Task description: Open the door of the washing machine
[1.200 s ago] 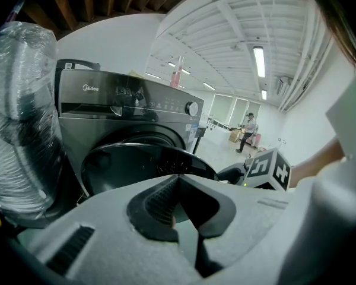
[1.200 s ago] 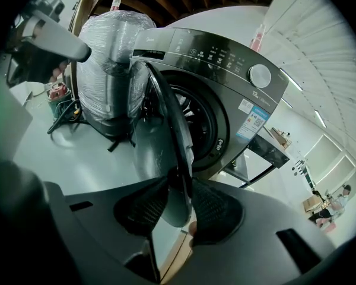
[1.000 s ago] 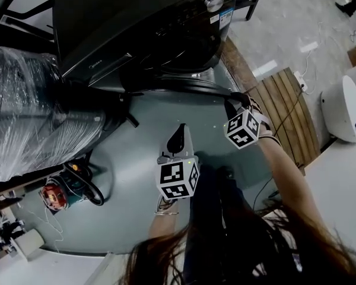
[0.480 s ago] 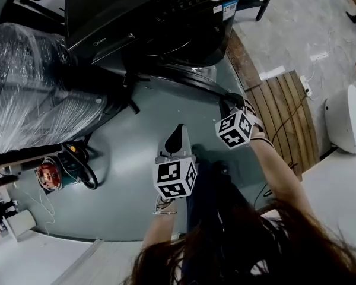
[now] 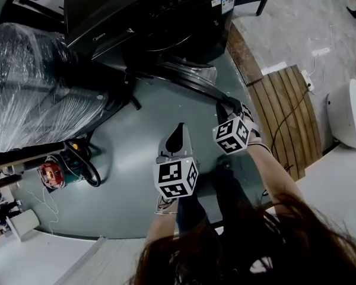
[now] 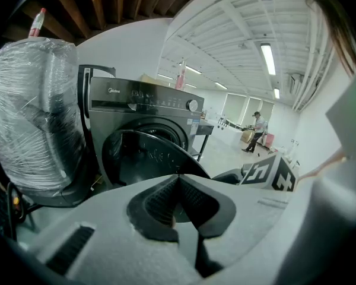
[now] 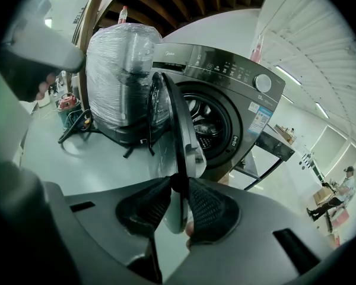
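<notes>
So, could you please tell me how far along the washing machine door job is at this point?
Done: the door of the washing machine is swung well clear, leaving the drum opening exposed. In hand: the right gripper has the door's rim between its jaws, which are closing on it. The left gripper is shut and empty. Left: probably just letting go.

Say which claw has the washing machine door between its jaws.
The right claw, closing on the edge of the dark round door; the left claw is shut, empty.
</notes>
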### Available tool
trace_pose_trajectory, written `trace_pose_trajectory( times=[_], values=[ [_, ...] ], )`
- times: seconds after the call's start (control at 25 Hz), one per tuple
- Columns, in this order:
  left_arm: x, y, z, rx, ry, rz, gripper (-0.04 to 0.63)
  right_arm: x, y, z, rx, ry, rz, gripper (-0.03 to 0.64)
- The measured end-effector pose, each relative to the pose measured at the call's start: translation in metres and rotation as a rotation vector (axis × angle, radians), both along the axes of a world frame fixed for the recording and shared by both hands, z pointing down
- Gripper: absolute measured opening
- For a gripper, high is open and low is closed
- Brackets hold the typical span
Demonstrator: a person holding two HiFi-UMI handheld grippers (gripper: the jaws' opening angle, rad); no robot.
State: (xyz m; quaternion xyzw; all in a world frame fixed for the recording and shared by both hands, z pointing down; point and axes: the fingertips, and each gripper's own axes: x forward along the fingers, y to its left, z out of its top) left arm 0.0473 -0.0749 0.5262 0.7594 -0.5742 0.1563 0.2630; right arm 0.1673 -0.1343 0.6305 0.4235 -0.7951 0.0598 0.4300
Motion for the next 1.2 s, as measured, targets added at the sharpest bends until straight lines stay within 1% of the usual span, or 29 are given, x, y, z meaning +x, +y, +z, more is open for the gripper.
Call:
trace_pose_trajectory(
  times=[0.28, 0.44, 0.72, 1.2],
  values=[
    [-0.018, 0.01, -0.004, 0.01, 0.01, 0.031, 0.014, -0.013, 0.022, 0.001, -0.009, 0.0, 0.041, 0.083],
    [-0.035, 0.024, -0.004, 0.01, 0.014, 0.056, 0.014, -0.023, 0.038, 0.002, -0.019, 0.004, 0.078, 0.081],
    [-0.061, 0.049, -0.002, 0.007, 0.02, 0.076, 0.014, -0.045, 0.069, 0.004, -0.029, 0.001, 0.115, 0.078],
    [-0.104, 0.088, 0.001, 0.005, 0.024, 0.073, 0.014, -0.103, 0.125, 0.013, -0.07, -0.033, 0.107, 0.071]
  ],
)
